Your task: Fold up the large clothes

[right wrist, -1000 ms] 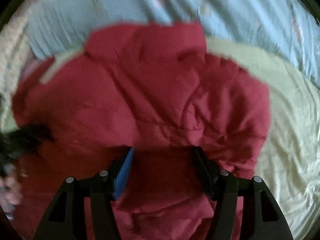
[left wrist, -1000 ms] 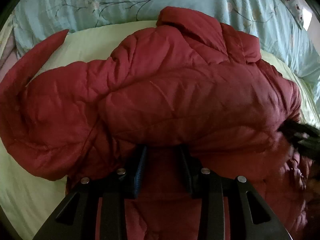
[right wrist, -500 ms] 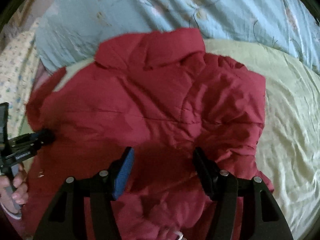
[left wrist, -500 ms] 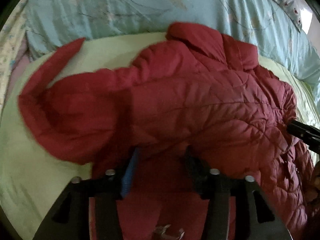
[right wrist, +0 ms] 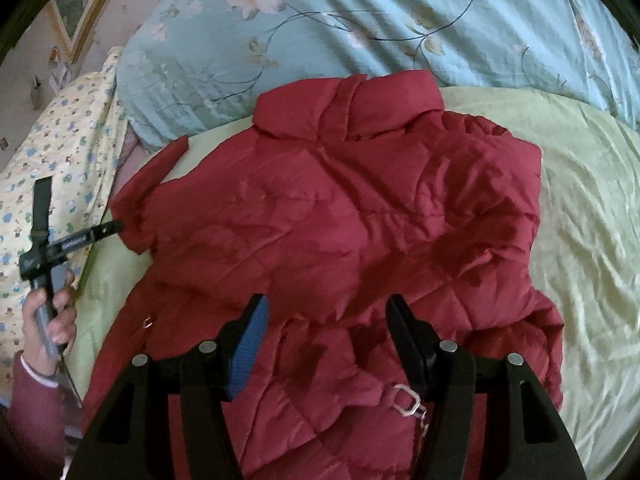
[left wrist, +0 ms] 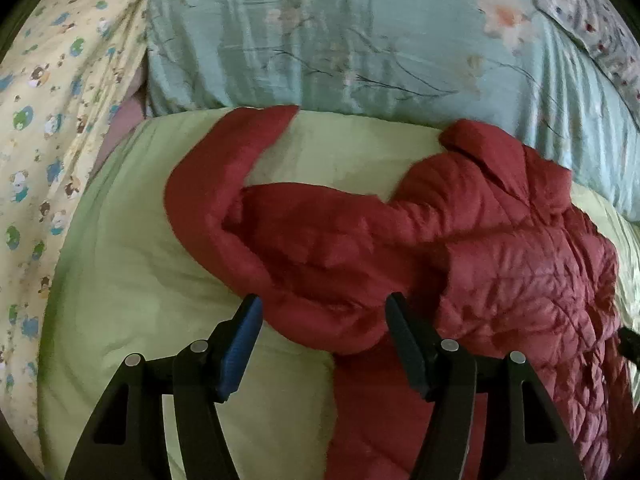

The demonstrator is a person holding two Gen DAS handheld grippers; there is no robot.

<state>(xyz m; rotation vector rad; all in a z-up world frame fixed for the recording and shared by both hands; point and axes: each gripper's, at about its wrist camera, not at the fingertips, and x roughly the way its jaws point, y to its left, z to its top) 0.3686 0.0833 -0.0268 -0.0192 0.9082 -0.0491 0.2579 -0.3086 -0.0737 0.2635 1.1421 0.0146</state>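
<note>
Red quilted jacket point(right wrist: 340, 216) lies on a pale green sheet point(right wrist: 592, 240); left gripper point(left wrist: 322, 312) and right gripper point(right wrist: 326, 312) hover above it, jaws apart, empty.

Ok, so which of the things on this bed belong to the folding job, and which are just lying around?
Part of the job:
red puffer jacket
its left sleeve
left gripper, open
right gripper, open

Just lying about:
green sheet (folding surface)
blue floral quilt
yellow patterned blanket
</note>
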